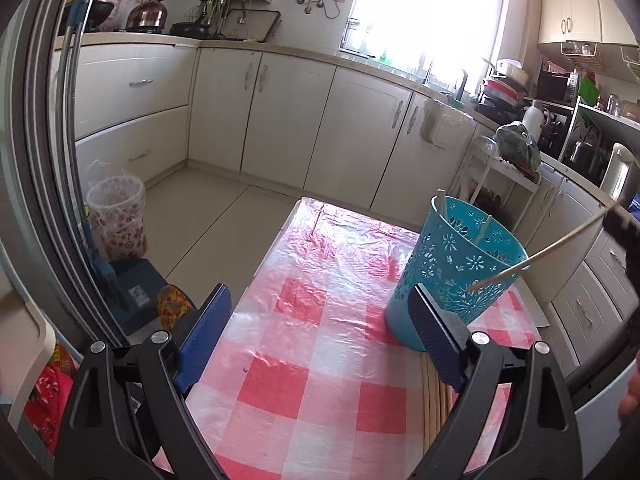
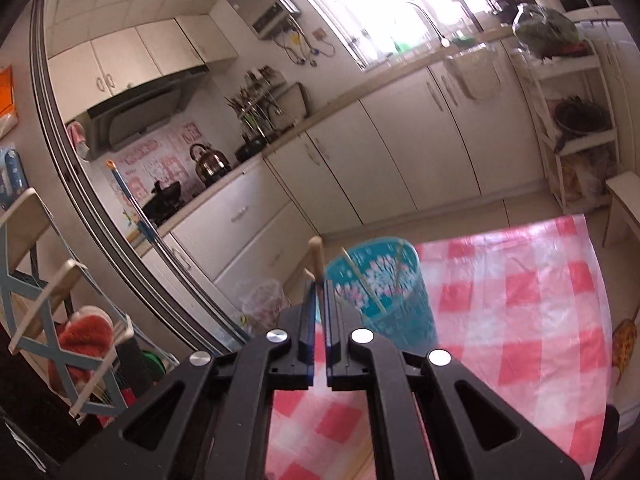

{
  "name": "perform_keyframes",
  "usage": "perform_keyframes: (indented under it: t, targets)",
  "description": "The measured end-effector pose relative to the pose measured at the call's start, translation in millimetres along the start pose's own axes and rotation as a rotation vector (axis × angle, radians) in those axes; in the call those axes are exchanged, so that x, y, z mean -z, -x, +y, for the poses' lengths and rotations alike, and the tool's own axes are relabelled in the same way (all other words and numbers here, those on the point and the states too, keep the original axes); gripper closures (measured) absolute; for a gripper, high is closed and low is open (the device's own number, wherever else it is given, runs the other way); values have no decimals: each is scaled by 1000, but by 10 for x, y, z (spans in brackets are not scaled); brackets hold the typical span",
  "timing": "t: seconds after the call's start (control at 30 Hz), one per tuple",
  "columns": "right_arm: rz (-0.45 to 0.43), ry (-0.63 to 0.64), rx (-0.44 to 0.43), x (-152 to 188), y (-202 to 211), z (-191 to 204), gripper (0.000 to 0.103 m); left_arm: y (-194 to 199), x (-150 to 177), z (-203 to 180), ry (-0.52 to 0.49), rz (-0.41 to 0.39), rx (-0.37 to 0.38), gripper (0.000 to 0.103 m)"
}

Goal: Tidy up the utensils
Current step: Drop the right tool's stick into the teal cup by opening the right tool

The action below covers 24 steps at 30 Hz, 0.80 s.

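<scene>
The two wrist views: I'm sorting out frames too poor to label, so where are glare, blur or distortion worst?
Left wrist view: the window is blown out white, the teal cup and checked tablecloth stay sharp, and the cabinets bow from fisheye. Right wrist view: the same window glare, but the teal cup is smeared by motion blur, while the right claw, shut on a chopstick, stays crisp.

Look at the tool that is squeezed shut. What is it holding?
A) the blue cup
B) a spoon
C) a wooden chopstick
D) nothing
C: the right tool is shut on a wooden chopstick, whose tip sticks up between its jaws, next to the blue cup on the checked tablecloth.
</scene>
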State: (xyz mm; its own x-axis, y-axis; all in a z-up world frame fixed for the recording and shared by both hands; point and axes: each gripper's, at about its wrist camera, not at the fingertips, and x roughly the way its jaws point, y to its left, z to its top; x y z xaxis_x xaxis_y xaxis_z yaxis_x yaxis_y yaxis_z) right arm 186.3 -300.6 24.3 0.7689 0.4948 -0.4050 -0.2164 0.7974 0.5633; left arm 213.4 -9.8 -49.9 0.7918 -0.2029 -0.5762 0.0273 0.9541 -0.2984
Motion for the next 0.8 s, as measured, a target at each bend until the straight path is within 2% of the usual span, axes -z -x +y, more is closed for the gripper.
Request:
perform_keyframes:
  t: [0.13,0.23,0.3,0.37,0.4,0.43,0.47,0.53,0.6,0.67,0.8]
  targets:
    - [-55,58,-14,-379,-72,165,99,-11,53,130,30,19,-9,17]
    - [-60,109,29,-482,-145,219,99,-61,123,176,37,38,-17,17]
    - [-5,126,92,-380,-207,176,99,-123,192,191,41,67,-16,17]
    - [93,93,146,-175,-325,21,96,-182,280,188,41,90,-17,17]
    - [142,56,167,-24,-376,-89,88,-218,322,175,40,104,-18,17]
    - [199,20,193,191,-445,-199,53,-252,367,175,40,119,-15,17]
    - [256,3,236,393,-521,-278,38,-294,413,170,42,134,-14,17]
    - [348,-34,301,797,-650,-445,38,-369,491,162,44,162,-13,17]
    - [400,-111,352,1060,-752,-653,43,-416,551,152,40,180,-10,17]
    - [410,-182,414,1182,-830,-856,49,-445,588,135,29,191,-7,17]
    - [376,-188,521,1167,-1017,-980,49,-495,640,157,37,205,-5,17]
